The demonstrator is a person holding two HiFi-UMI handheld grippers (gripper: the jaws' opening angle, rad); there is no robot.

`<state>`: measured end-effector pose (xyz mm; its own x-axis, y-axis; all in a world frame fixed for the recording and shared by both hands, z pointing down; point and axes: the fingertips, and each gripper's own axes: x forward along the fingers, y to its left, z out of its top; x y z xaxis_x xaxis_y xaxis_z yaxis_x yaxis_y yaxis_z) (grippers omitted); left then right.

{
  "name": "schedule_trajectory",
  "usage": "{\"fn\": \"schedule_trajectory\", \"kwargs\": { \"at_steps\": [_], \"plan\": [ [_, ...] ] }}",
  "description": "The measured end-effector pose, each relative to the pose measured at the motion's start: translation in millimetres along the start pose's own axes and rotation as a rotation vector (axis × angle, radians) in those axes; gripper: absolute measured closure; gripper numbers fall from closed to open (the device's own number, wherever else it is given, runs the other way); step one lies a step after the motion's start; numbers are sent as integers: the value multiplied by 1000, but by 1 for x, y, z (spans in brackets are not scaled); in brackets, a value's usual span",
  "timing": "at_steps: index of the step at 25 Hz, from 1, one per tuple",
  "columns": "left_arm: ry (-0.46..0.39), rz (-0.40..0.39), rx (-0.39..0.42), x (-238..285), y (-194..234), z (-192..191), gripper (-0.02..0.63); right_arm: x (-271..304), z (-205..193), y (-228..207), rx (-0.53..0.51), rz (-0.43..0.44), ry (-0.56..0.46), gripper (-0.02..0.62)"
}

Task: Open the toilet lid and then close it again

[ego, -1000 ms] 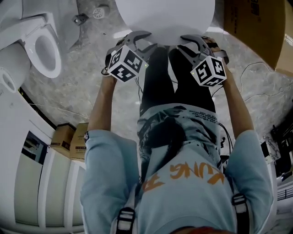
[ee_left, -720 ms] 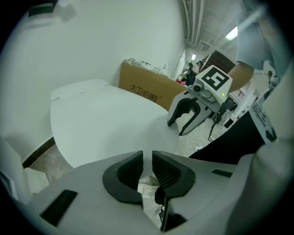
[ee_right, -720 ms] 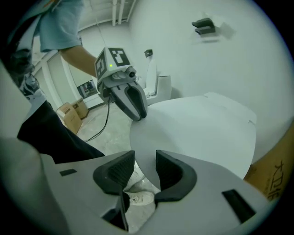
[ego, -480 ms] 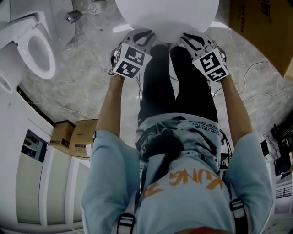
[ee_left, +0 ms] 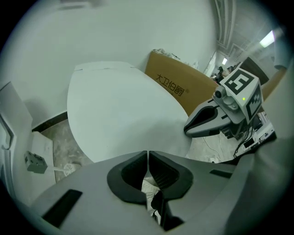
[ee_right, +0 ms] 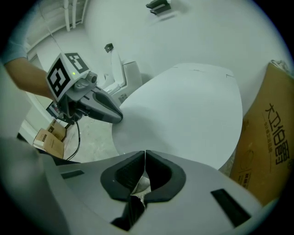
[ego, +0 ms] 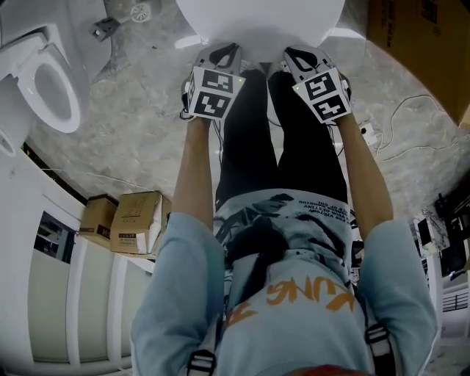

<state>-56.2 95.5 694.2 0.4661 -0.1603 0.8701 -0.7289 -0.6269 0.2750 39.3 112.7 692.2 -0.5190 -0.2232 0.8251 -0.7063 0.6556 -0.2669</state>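
lid [ego: 261, 22] beyond just-closed, empty fingers [ee_left: 132, 174]

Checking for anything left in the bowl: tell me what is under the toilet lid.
The toilet lid lies down flat and hides everything beneath it. Only the floor shows past its rim. Seat and bowl cannot be seen.

I see the toilet lid [ego: 264, 18] just ahead of both jaws. A cardboard box [ego: 411, 44] stands right of the right jaws, a second toilet [ego: 48, 88] well left of the left.
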Motion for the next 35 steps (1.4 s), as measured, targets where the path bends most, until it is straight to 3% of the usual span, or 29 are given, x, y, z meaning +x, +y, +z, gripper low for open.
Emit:
{"fn": "schedule_trajectory", "kwargs": {
  "at_steps": [8,13,18,22,28,35],
  "plan": [
    [-16,49,-31,9,3,-1,571,5,-4,-7,78,-65,6,580],
    [0,24,-84,2,-6,6,580,-3,11,-4,222,-52,-55,581],
    [-200,70,-149,-36,-13,81,580,-38,72,-12,245,-56,-226,581],
    [-350,186,-82,-98,-23,147,580,-89,131,-13,242,-48,-369,581],
    [-565,292,-101,-192,-29,237,580,-182,217,-25,214,-89,-582,581],
    [-782,416,-54,-308,-58,317,580,-296,294,-14,85,-145,-779,581]
  ]
}}
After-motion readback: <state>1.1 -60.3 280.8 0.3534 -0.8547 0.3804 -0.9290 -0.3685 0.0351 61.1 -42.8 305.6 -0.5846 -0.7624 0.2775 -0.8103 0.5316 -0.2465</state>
